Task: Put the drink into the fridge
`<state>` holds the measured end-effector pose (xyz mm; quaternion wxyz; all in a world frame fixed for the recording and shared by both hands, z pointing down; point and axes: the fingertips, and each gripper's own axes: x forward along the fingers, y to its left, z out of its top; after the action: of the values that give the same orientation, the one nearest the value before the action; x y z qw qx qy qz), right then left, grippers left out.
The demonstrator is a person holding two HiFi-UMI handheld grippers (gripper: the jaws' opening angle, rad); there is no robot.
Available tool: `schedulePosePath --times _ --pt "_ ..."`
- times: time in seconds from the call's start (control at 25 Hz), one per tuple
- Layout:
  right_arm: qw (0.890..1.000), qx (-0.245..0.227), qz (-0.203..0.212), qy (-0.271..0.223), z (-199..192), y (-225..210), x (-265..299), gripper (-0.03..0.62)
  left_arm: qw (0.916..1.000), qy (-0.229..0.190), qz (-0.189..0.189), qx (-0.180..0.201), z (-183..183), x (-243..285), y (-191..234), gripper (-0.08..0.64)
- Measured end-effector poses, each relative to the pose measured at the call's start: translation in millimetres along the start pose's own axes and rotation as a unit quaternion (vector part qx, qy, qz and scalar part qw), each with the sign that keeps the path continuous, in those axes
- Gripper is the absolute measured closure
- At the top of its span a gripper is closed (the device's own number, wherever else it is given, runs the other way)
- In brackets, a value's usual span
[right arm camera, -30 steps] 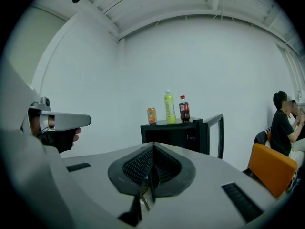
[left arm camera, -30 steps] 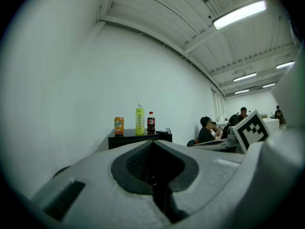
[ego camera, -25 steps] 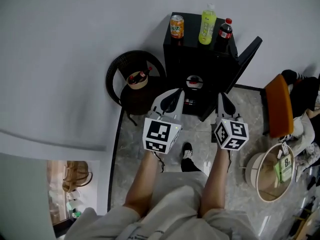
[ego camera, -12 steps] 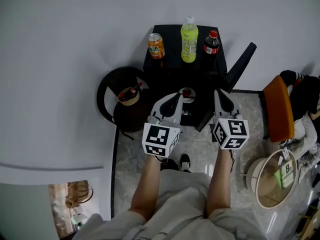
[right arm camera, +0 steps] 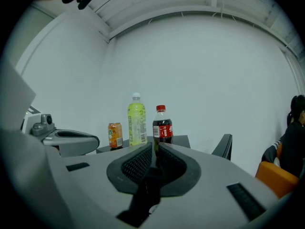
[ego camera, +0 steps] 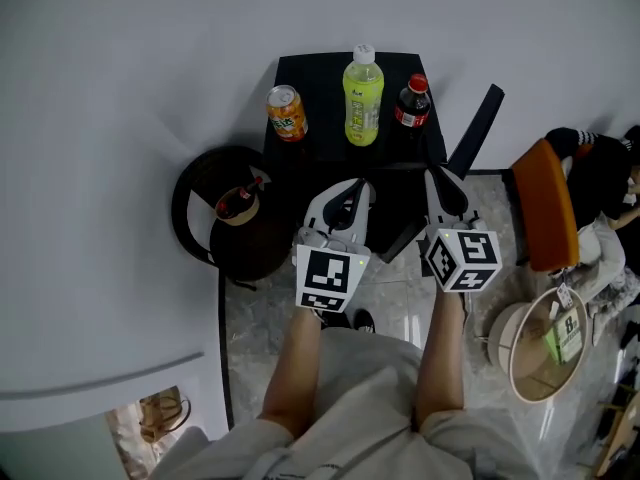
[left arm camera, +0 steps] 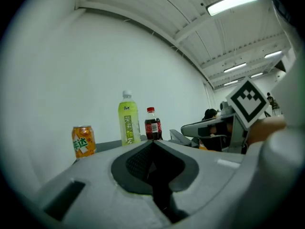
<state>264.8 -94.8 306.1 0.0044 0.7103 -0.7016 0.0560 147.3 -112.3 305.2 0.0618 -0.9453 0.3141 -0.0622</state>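
Note:
A black mini fridge (ego camera: 330, 78) stands against the white wall, its door (ego camera: 476, 130) swung open to the right. On its top stand an orange can (ego camera: 287, 113), a tall green bottle (ego camera: 363, 95) and a small cola bottle (ego camera: 412, 102). My left gripper (ego camera: 357, 187) is in front of the fridge below the green bottle, and it is shut and empty. My right gripper (ego camera: 436, 178), just below the cola bottle, is also shut with nothing in it. In the left gripper view the left gripper (left arm camera: 152, 143) points level at the can (left arm camera: 83, 140). In the right gripper view the right gripper (right arm camera: 155, 146) points level at the cola bottle (right arm camera: 162, 125).
A round dark wicker chair (ego camera: 205, 183) left of the fridge holds a bowl with a cola bottle (ego camera: 238, 201). An orange seat (ego camera: 540, 203) and a seated person (ego camera: 600, 173) are at the right. A round basket (ego camera: 545, 343) stands on the tiled floor.
Both grippers have moved forward towards the fridge, staying level and shut. The fridge top and its three drinks now sit closer, and the fridge's inside no longer shows between the grippers.

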Motion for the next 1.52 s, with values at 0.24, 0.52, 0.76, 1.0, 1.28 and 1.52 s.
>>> schedulePosePath --times 0.24,0.52,0.76,1.0,1.28,1.52 --pt "1.0 0.004 -0.016 0.019 15 -21 46 0.393 0.9918 0.005 -0.019 0.126 19 43 22 0.551" --pt "0.999 -0.001 -0.032 0.035 12 -27 90 0.341 0.9898 -0.029 -0.074 0.118 28 79 28 0.551" --pt "0.998 0.001 -0.028 0.052 15 -25 121 0.299 0.9827 -0.042 -0.116 0.139 38 92 24 0.551" --pt "0.996 -0.014 -0.05 0.075 12 -26 141 0.293 0.98 -0.047 -0.134 0.14 42 95 29 0.551" --pt "0.994 -0.032 -0.074 0.068 11 -27 144 0.293 0.9839 -0.043 -0.117 0.128 35 89 40 0.551" --pt "0.994 -0.044 -0.073 0.062 11 -21 133 0.294 0.9936 -0.01 -0.067 0.091 24 75 57 0.551"
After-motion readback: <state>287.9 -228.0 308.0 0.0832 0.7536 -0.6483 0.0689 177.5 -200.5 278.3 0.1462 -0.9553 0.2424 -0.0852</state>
